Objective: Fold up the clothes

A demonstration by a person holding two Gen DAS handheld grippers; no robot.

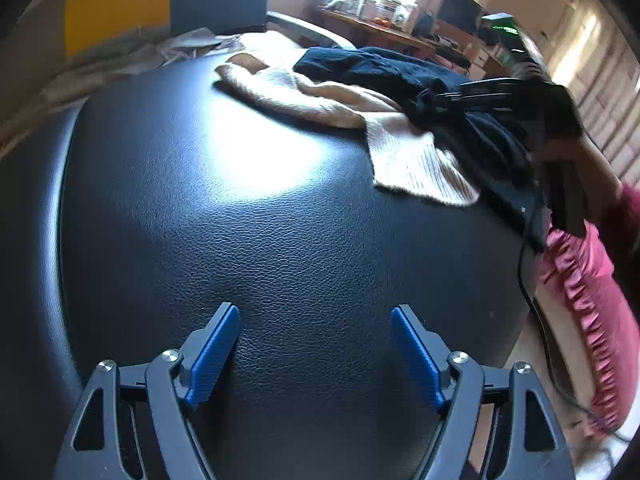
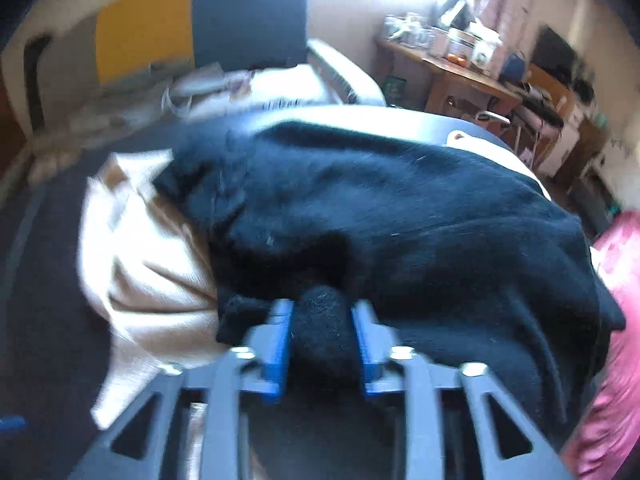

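Note:
A dark navy garment (image 2: 400, 216) lies crumpled on top of a cream knit garment (image 2: 152, 264) on a black leather table (image 1: 280, 220). My right gripper (image 2: 322, 316) is shut on a bunched fold of the navy garment at its near edge. In the left wrist view the navy garment (image 1: 392, 68) and the cream garment (image 1: 408, 156) lie at the far right of the table, with the right gripper (image 1: 460, 96) reaching into the navy one. My left gripper (image 1: 316, 320) is open and empty, low over bare leather at the near side.
A pink ruffled cushion (image 1: 592, 312) lies off the table's right edge. A chair with a dark back (image 2: 248, 12) stands behind the table. A cluttered wooden desk (image 2: 460, 64) is at the far right. A yellow panel (image 1: 116, 4) is on the back wall.

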